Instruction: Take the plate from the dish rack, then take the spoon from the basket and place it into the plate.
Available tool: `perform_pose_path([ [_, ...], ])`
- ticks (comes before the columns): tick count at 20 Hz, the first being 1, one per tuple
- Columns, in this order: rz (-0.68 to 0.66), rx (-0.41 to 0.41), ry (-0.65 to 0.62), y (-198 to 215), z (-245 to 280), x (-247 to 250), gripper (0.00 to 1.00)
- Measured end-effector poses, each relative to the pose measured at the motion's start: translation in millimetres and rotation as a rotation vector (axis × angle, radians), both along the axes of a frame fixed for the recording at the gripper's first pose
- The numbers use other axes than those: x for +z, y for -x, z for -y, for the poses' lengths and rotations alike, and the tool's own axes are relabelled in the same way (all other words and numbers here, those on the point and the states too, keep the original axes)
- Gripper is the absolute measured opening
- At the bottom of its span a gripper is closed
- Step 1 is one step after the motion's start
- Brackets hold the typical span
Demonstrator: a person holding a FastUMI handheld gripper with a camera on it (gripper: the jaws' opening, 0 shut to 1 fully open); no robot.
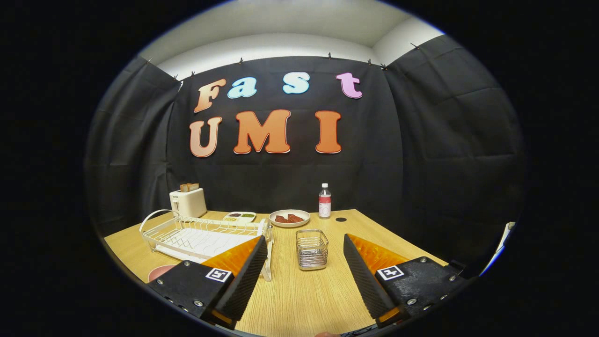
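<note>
The gripper [305, 255] is hovering wide open at lower centre, gripping nothing; the basket [312, 249] is sitting between its fingertips, the rack [206, 235] (no dishes visible in it) at left, a pink plate [160, 272] peeking out at lower left.

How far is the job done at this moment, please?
The rack looks empty and a pink plate lies on the table by the near finger, so step one seems done. The claw is open, holding nothing. No spoon is visible in the basket; that step cannot be judged.
</note>
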State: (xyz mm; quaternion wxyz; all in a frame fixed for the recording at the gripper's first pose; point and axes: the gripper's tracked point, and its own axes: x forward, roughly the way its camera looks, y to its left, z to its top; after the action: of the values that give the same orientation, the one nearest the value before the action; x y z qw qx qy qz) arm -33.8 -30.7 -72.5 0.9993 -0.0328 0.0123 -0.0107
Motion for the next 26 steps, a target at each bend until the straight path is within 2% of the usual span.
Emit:
perform_pose_path([
  [16, -0.011, -0.031, 0.037, 1.5, 17.0, -10.8, 0.97],
  [26, -0.009, -0.061, -0.019, 1.6, 34.9, -18.5, 0.97],
])
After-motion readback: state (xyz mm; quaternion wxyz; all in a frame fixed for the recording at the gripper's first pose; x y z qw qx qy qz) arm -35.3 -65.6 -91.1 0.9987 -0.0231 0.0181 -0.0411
